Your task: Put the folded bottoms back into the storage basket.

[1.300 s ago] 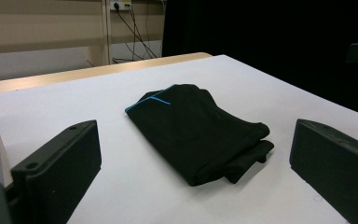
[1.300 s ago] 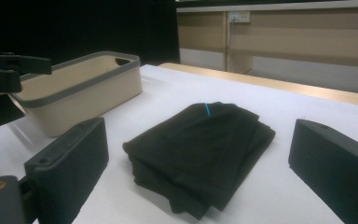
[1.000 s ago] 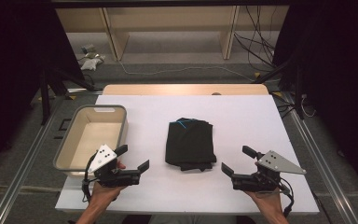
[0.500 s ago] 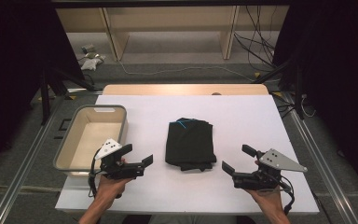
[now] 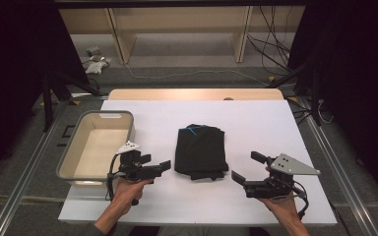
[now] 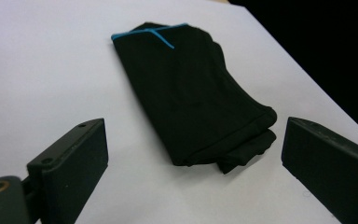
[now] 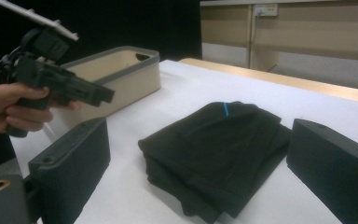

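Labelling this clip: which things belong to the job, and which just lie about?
Likely in play: folded black garment with blue trim; beige plastic bin with grey rim; left gripper; right gripper.
Lying about: cables and white clutter on the floor.

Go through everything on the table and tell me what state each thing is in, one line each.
Black garment: folded flat on the table, untouched.
Bin: upright, open-topped, empty.
Left gripper: jaws open, aimed at the garment's near end, holding nothing.
Right gripper: jaws open, off the garment, holding nothing.
White table cover: spread flat.
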The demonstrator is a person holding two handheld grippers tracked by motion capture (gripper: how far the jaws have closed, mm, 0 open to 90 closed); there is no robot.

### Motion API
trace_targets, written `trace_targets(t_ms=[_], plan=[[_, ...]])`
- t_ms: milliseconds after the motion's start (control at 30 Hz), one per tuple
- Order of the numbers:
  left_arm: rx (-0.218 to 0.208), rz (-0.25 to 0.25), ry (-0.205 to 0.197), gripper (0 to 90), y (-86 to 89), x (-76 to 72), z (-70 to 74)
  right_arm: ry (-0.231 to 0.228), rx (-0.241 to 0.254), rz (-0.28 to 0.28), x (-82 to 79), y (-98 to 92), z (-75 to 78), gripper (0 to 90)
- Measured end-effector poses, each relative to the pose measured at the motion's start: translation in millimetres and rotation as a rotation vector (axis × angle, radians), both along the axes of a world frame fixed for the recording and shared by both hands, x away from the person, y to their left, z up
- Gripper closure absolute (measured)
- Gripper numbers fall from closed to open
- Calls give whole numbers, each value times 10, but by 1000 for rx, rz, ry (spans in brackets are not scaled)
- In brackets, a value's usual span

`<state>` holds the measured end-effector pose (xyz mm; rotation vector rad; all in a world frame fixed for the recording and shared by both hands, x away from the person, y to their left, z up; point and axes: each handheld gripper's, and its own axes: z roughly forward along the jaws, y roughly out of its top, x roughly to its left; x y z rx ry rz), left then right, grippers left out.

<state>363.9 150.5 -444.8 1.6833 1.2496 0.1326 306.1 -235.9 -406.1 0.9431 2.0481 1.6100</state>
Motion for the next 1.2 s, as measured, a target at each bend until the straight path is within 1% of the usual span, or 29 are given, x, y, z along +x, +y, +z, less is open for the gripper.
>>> trace_targets(t_ms=[33,100,167,200,233,300,333,367,400,567,600,633,733,800,833,867,900,1033,1100,1133,1200], plan=[[0,0,0,70,0,0,0,-6,-10,4,3,16,-5,68],[-2,4,33,71,-41,53,-27,-4,-21,-1,11,30,-12,71],[-7,6,63,71,-72,104,-57,-3,-17,-6,23,28,-19,71],[-16,11,82,74,-85,127,-69,8,-11,-16,40,13,-28,73],[-20,12,94,75,-93,149,-80,10,-20,-26,50,1,-31,73],[-11,14,111,76,-115,187,-94,15,-16,-43,69,-20,-35,73],[-6,18,115,76,-127,206,-102,15,-16,-43,69,-20,-35,73],[-5,18,124,78,-134,225,-110,20,-5,-50,84,-40,-38,73],[-7,15,136,77,-138,246,-120,22,-6,-55,88,-45,-39,74],[-33,16,206,89,-170,340,-175,24,-16,-61,102,-45,-44,74],[-37,15,233,93,-192,371,-194,24,-17,-62,103,-41,-46,74],[-37,15,233,96,-192,371,-194,21,-18,-62,105,-39,-47,74],[-37,15,267,105,-230,410,-224,21,-17,-60,108,-35,-43,74],[-32,14,283,122,-254,432,-241,24,-23,-62,120,-34,-50,74],[-34,14,300,129,-274,452,-259,29,-24,-66,124,-35,-51,74],[-34,14,300,133,-274,452,-259,29,-24,-66,124,-35,-51,74],[-41,14,312,133,-286,461,-270,28,-24,-68,133,-36,-55,74],[-66,-12,362,143,-345,506,-311,41,-29,-82,167,-48,-67,76],[-62,-20,378,155,-369,526,-332,52,-20,-92,194,-64,-69,75],[-55,-27,384,159,-377,537,-344,51,-24,-94,208,-68,-73,76],[-59,-28,396,176,-404,557,-370,54,-26,-99,233,-68,-81,77]])
